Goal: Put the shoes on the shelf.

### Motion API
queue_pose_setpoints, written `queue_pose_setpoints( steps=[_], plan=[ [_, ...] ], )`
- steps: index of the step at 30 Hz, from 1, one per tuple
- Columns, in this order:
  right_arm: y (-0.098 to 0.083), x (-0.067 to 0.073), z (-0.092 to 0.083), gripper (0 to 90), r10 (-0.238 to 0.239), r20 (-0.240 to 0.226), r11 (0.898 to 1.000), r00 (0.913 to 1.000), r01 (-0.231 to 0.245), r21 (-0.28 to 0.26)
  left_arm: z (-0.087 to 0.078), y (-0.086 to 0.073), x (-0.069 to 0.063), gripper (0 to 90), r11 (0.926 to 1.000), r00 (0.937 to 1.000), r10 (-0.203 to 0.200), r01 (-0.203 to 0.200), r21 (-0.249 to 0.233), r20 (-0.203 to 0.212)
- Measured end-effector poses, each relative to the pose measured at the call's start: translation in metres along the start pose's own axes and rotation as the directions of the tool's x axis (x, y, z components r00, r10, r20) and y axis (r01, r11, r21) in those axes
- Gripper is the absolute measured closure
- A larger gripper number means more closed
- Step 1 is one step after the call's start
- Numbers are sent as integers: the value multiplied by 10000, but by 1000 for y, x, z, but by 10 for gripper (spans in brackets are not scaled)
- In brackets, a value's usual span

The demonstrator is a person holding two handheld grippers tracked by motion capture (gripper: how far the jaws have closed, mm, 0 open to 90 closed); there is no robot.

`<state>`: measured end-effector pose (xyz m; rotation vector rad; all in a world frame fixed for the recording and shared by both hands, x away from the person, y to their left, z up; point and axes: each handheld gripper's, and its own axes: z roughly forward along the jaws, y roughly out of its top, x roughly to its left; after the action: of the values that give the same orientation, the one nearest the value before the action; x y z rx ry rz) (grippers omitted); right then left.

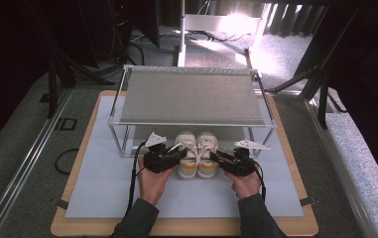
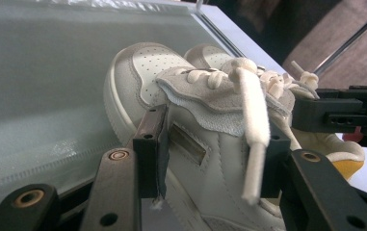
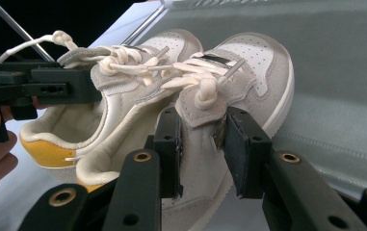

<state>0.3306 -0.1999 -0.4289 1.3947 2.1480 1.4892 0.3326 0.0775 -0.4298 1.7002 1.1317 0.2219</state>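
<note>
Counts on the table: two shoes, two grippers, one rack.

Two white shoes [image 1: 186, 153] [image 1: 207, 153] sit at frame centre, two grippers [image 1: 180, 154] [image 1: 215, 157] at lower centre, two hands [image 1: 153, 182] [image 1: 246, 184], one metal rack [image 1: 191, 96] above, one grey mat [image 1: 97, 188].

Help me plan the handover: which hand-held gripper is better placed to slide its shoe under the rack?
Neither clearly. The left hand-held gripper clamps the left shoe, the right hand-held gripper the right shoe; both sit equally near the rack.

Both arms come up from the bottom middle of the frame. The left gripper [image 1: 176, 157] and the right gripper [image 1: 216, 158] point inward, each clamped on a shoe.
</note>
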Motion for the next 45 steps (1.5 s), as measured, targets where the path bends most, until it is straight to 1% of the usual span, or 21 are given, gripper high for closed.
queue_pose_setpoints(
  steps=[2, 5, 11, 16, 18, 21, 23, 26, 28, 30, 33, 34, 37, 39, 40, 42, 44, 45],
  plan=[
    [1, -1, 2, 684, 38, -20, 10000, 10000, -39, -31, 2, 0, 1, 566, 9999, 10000, -83, 83, -87, -17],
    [2, -3, 5, 684, 73, -3, 9999, 10000, -73, -68, 4, 1, 3, 584, 9998, 9999, -51, 49, -187, -146],
    [3, -9, 13, 684, 149, 22, 9998, 9999, -149, -128, 12, 1, 8, 585, 9996, 9996, -118, 112, -274, -252],
    [5, -13, 19, 685, 256, 36, 9995, 9997, -255, -200, 17, 4, 11, 585, 9989, 9992, -116, 98, -461, -395],
    [6, -14, 21, 685, 231, 47, 9994, 9997, -229, -254, 19, 4, 13, 585, 9985, 9991, -74, 52, -542, -413],
    [8, -17, 24, 684, 252, 7, 9990, 9997, -252, -363, 22, 3, 16, 585, 9975, 9991, -168, 140, -693, -400],
    [8, -19, 26, 684, 280, 4, 9988, 9996, -279, -390, 24, 2, 18, 585, 9972, 9990, -133, 101, -742, -419],
    [9, -21, 32, 685, 254, 58, 9989, 9997, -251, -405, 28, 2, 22, 585, 9960, 9987, -213, 171, -876, -466],
    [10, -21, 35, 685, 388, 81, 9987, 9992, -385, -342, 32, 1, 25, 585, 9947, 9983, -343, 296, -988, -464],
    [11, -24, 39, 685, 184, 141, 9989, 9997, -178, -439, 34, 1, 28, 585, 9937, 9977, -432, 375, -1059, -518],
    [13, -26, 44, 685, 175, 175, 9986, 9997, -166, -495, 39, 0, 31, 585, 9908, 9963, -655, 582, -1219, -560],
    [13, -27, 46, 685, 195, 187, 9985, 9996, -185, -507, 41, 1, 33, 584, 9913, 9972, -498, 425, -1246, -566],
    [14, -28, 48, 685, 571, 221, 9979, 9981, -564, -324, 45, 1, 34, 584, 9898, 9967, -506, 415, -1362, -637],
    [14, -29, 49, 685, 742, 204, 9969, 9970, -737, -258, 48, 0, 35, 584, 9885, 9960, -609, 512, -1421, -650],
    [15, -28, 48, 685, 1009, 112, 9949, 9948, -1008, -83, 49, 0, 35, 584, 9877, 9955, -690, 589, -1447, -656],
    [17, -30, 50, 685, 927, 86, 9957, 9957, -927, -31, 51, -1, 36, 584, 9857, 9942, -865, 761, -1506, -637],
    [18, -30, 51, 685, 955, 155, 9954, 9953, -955, -15, 53, -1, 37, 583, 9819, 9921, -1062, 940, -1642, -673],
    [19, -31, 52, 685, 985, 155, 9951, 9950, -985, 9, 54, -1, 37, 583, 9809, 9917, -1086, 958, -1691, -681]
  ],
)
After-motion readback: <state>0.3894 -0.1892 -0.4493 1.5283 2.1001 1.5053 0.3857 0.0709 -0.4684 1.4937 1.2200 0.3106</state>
